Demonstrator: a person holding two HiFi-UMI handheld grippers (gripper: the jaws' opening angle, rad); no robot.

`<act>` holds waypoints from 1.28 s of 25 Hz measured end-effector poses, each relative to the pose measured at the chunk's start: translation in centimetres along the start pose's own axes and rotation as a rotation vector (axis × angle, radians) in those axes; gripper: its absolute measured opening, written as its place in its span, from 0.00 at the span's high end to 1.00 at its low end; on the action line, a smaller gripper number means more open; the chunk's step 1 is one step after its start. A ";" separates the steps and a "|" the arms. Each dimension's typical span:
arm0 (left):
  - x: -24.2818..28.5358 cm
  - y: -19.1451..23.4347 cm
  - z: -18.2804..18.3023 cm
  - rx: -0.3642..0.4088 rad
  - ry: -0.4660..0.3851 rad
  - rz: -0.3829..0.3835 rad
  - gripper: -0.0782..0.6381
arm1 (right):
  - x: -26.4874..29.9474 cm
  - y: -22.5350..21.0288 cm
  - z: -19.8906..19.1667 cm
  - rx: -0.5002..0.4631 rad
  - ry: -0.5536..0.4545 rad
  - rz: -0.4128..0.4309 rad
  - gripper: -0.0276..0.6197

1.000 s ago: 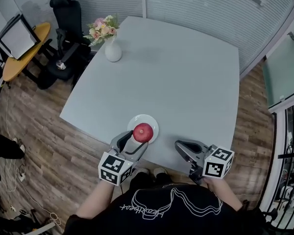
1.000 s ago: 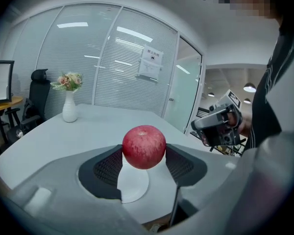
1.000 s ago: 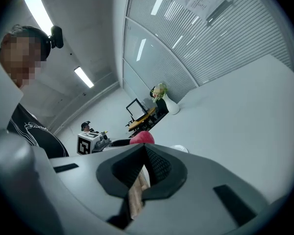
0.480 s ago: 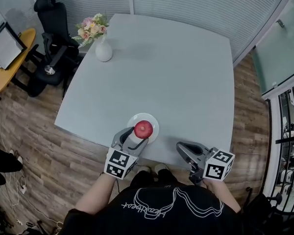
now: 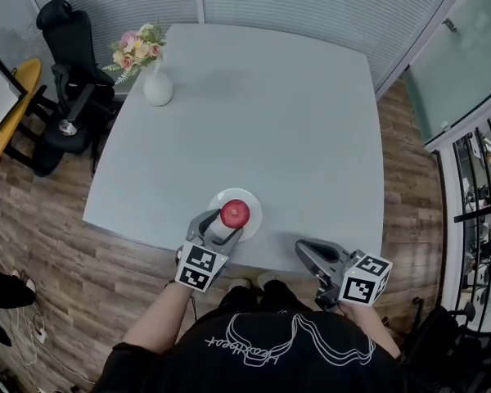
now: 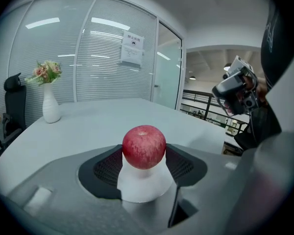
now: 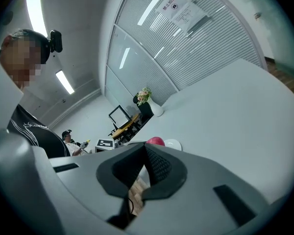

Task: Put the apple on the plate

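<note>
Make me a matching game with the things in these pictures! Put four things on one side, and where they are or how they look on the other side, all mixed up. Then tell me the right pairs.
Things:
1. apple
2. plate
3. vase of flowers
4. right gripper

Descriptions:
A. white and round, near the front edge of the table
B. jaws together, holding nothing
C. red, resting on the plate
D. at the table's far left corner

Right pairs: 1-C, 2-A, 3-D, 4-B
</note>
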State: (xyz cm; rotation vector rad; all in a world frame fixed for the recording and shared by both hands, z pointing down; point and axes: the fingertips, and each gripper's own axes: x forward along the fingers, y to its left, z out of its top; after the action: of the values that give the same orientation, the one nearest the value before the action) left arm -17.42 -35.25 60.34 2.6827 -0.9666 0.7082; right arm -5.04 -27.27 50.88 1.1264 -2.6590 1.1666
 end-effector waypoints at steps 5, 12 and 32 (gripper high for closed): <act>0.9 -0.2 -1.7 0.019 0.016 -0.023 0.50 | -0.6 -0.2 -1.8 0.026 -0.001 -0.047 0.95; 1.6 0.2 -3.1 0.071 0.034 -0.047 0.50 | -0.7 -0.2 -3.2 0.054 -0.018 -0.090 0.95; 0.8 -0.5 -2.5 0.060 -0.031 -0.124 0.46 | 0.6 1.9 -5.9 0.044 0.025 -0.111 0.95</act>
State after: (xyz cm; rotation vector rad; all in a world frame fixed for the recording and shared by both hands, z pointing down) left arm -17.45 -34.41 62.91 2.7844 -0.7894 0.6820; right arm -8.09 -22.96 54.08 1.2398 -2.5285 1.2161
